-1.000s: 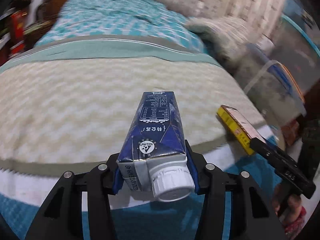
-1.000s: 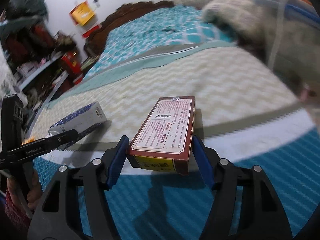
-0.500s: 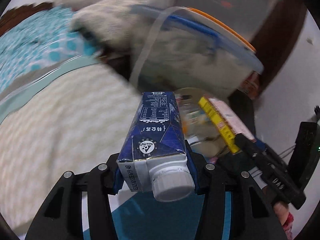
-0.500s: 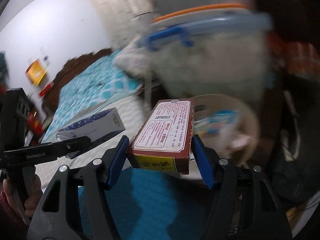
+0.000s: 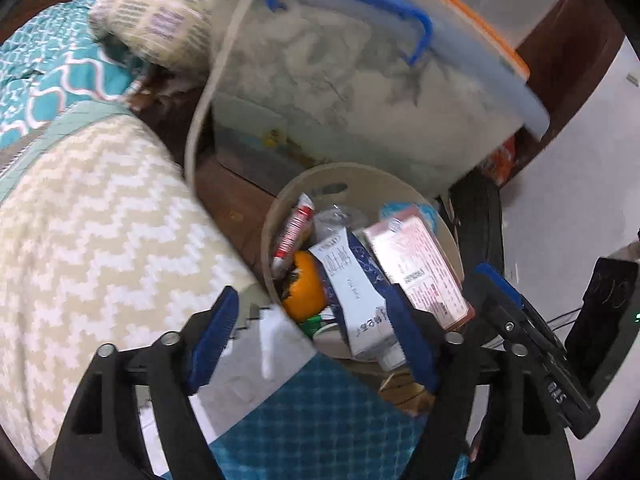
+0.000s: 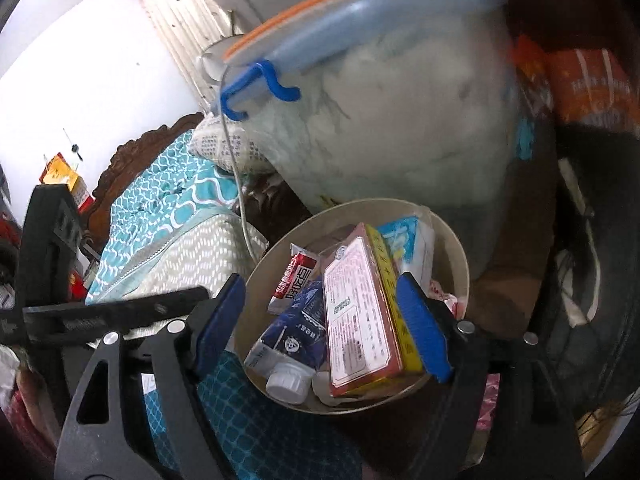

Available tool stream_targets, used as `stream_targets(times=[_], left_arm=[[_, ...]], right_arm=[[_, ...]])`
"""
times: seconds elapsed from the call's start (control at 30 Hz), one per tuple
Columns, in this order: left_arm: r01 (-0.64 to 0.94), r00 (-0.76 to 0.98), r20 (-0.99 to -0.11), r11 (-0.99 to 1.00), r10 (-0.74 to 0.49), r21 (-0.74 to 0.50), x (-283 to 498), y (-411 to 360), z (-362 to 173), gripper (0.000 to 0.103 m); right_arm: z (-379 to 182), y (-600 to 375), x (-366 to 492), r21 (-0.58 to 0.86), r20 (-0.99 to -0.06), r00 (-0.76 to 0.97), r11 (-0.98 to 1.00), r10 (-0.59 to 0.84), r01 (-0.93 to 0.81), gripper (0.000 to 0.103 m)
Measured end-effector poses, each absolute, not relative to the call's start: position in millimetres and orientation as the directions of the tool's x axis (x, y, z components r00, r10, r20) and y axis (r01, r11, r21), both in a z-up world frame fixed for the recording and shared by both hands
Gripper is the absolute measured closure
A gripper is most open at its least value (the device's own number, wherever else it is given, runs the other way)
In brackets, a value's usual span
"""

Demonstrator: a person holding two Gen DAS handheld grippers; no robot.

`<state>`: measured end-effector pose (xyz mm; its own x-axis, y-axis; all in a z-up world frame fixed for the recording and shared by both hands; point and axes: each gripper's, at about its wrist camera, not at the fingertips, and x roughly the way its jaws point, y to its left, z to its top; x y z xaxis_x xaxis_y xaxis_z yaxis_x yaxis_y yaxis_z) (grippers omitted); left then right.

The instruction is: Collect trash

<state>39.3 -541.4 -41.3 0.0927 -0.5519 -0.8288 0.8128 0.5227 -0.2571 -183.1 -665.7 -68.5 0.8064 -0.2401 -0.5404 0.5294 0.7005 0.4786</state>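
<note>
A round beige trash bin stands beside the bed. In it lie a blue milk carton, a red and yellow box, an orange, a red tube and other wrappers. My left gripper is open above the bin's near rim, with nothing between its fingers. My right gripper is open over the bin, with the box and carton lying below between its fingers.
The bed with a zigzag blanket lies to the left. A large clear storage tub with a blue handle stands behind the bin. Dark bags sit to the right.
Both grippers swung from the bed to the bin and opened. The milk carton and the box left the jaws and now lie in the bin.
</note>
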Motion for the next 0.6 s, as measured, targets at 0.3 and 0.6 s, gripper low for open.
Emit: stream_targets(times=[0.3, 0.6], left_arm=[[0.820, 0.268, -0.788, 0.560, -0.554, -0.115, 19.7, -458.3, -12.3, 0.016], [0.777, 0.395, -0.748, 0.628, -0.533, -0.037, -4.7, -358.0, 3.1, 0.009]], right_arm=[[-52.4, -610.2, -208.5, 0.559, -0.485, 0.850, 0.675, -0.204, 0.481, 0.025], [-41.3, -532.4, -224.7, 0.633, -0.470, 0.867, 0.621, -0.165, 0.462, 0.023]])
